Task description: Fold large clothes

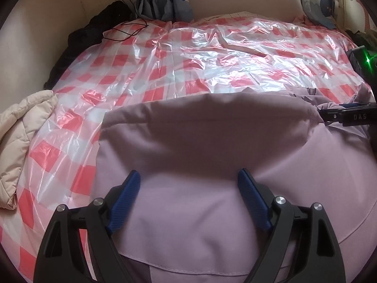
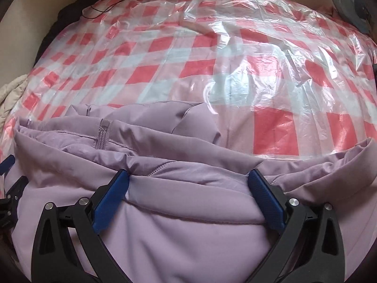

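Checked plastic sheeting (image 1: 146,70) covered the bed beyond both tools. Left tool (image 1: 188,188) stood wide above the lilac padded jacket (image 1: 212,141); right tool (image 2: 188,188) spread wide, pads against a jacket fold.

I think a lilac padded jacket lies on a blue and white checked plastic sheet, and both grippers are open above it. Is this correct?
Not quite: the plastic sheet is checked red and white, not blue and white, as both wrist views show. The rest stands: the lilac padded jacket lies on it, and the left gripper and right gripper both stand open over its fabric.
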Motion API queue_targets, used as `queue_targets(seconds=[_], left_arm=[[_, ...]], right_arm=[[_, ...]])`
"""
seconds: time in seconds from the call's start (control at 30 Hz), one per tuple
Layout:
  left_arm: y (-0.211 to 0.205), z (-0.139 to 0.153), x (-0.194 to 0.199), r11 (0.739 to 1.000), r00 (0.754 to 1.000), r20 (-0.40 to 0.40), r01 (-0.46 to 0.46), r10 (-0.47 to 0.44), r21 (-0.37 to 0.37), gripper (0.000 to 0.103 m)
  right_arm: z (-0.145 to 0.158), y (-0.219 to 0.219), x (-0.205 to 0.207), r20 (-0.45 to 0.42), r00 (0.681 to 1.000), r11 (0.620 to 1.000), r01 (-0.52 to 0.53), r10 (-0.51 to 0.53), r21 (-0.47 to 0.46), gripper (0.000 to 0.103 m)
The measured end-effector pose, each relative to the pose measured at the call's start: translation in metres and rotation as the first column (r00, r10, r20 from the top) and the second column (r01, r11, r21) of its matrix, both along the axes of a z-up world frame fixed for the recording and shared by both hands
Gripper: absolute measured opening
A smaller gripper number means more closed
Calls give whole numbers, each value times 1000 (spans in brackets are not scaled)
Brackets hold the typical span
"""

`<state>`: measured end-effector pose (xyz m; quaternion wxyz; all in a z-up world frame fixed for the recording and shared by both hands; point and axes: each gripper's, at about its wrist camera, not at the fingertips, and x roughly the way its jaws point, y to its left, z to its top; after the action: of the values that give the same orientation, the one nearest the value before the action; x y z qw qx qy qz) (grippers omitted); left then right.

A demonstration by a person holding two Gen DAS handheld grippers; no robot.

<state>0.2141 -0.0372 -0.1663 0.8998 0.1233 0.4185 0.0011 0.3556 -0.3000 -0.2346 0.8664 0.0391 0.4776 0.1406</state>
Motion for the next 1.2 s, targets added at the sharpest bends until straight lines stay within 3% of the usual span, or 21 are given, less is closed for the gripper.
queue_targets(seconds=[0.27,0.37,0.47,0.57,0.63,0.73,0.8,0.9,1.03,1.1,1.17,1.2], left_arm=[[-10,6,-17,998,999,40,20,-22,60,82],[-12,18,-36,997,997,57,51,-55,62,82],[-14,20,-52,994,995,62,79,-83,76,82],[-17,11,-57,991,994,58,87,-93,97,82],[-12,10,-57,996,996,57,70,-73,55,82],[-15,9,-64,995,994,77,72,-77,68,82],[-17,13,-76,995,992,89,84,-89,50,82],[-23,17,-95,991,986,112,118,-125,68,82],[-28,19,-110,988,982,120,140,-147,66,82],[-29,19,-114,988,981,120,145,-151,62,82],[-31,17,-117,987,980,127,143,-151,73,82],[-32,17,-119,987,980,125,147,-155,70,82]], right_arm=[[8,-7,-4,-45,999,1000,11,-9,29,97],[39,-13,-31,22,1000,997,6,-8,81,97],[51,-13,-56,66,998,998,-23,19,66,97],[20,-7,-50,-4,999,999,-41,41,-7,97],[2,-6,-45,-24,999,999,-38,38,5,97],[1,4,-44,-25,999,998,-40,39,-55,97],[6,0,-44,-39,999,999,-39,38,-35,97],[30,-1,-56,29,999,999,-35,35,15,97],[59,38,-69,120,983,989,-144,138,38,97],[51,62,-62,92,978,982,-190,187,15,97],[20,80,-51,22,977,977,-210,211,-47,97],[10,85,-50,28,976,975,-212,214,-63,97]])
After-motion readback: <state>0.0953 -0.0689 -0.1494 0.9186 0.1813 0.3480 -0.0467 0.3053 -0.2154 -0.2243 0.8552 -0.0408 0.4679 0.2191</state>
